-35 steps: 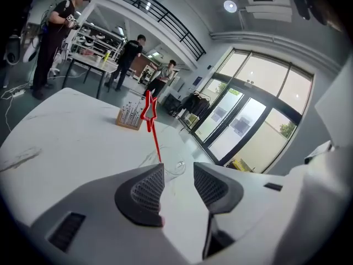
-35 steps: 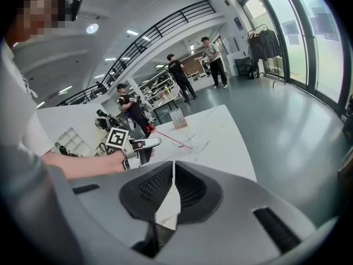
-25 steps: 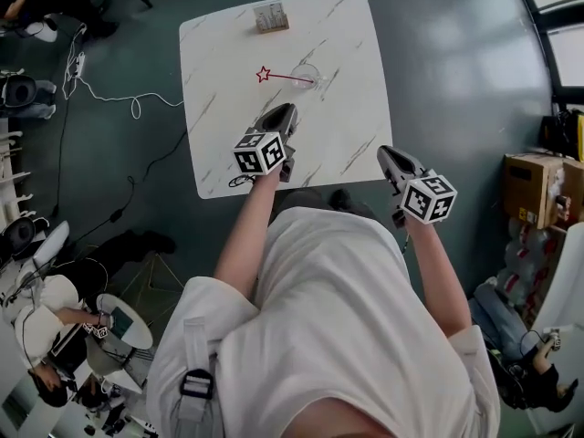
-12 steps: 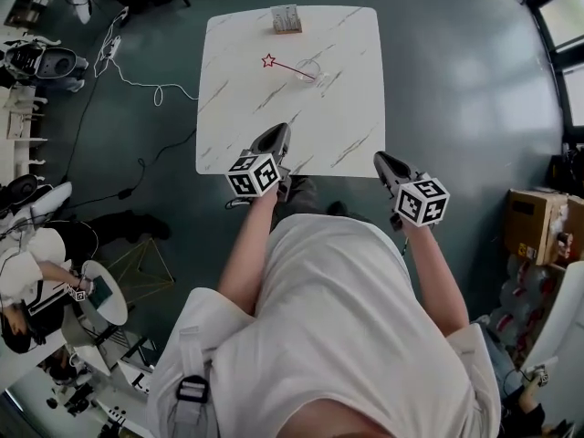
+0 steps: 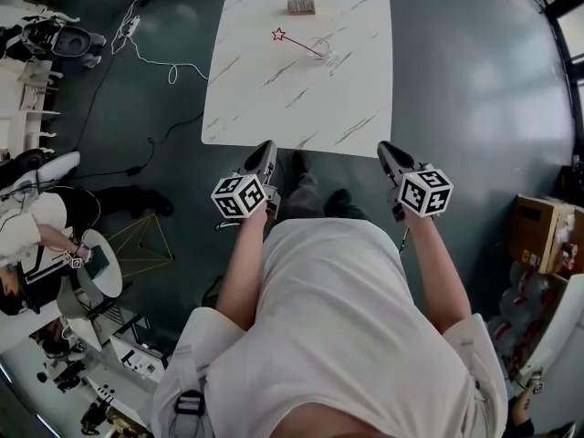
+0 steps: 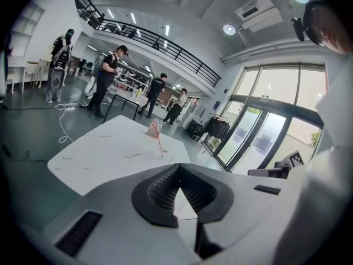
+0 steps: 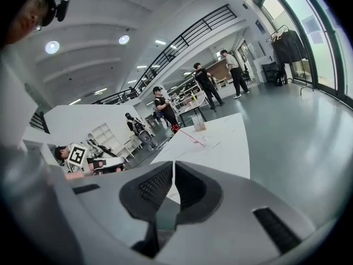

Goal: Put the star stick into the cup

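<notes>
The star stick (image 5: 301, 46) has a red star at its tip and leans with its lower end in the clear cup (image 5: 328, 57), far back on the white marble table (image 5: 274, 108). In the left gripper view the stick (image 6: 160, 145) stands thin and far off. In the right gripper view the stick (image 7: 190, 137) slants across the table. My left gripper (image 5: 265, 148) and right gripper (image 5: 384, 147) hang off the table, just short of its near edge, on either side of my body. Both are shut, the left gripper (image 6: 179, 167) and the right gripper (image 7: 174, 163) each with nothing between the pads.
A small holder box (image 5: 299, 0) stands at the table's far edge. Cables (image 5: 155, 57) trail over the dark floor at the left, near people and round tables. Cardboard boxes (image 5: 538, 235) sit at the right. My shoes (image 5: 310, 185) are just before the table.
I have backed away from the table, and both grippers have drawn back from over its top to beyond its near edge. The stick stays leaning in the cup.
</notes>
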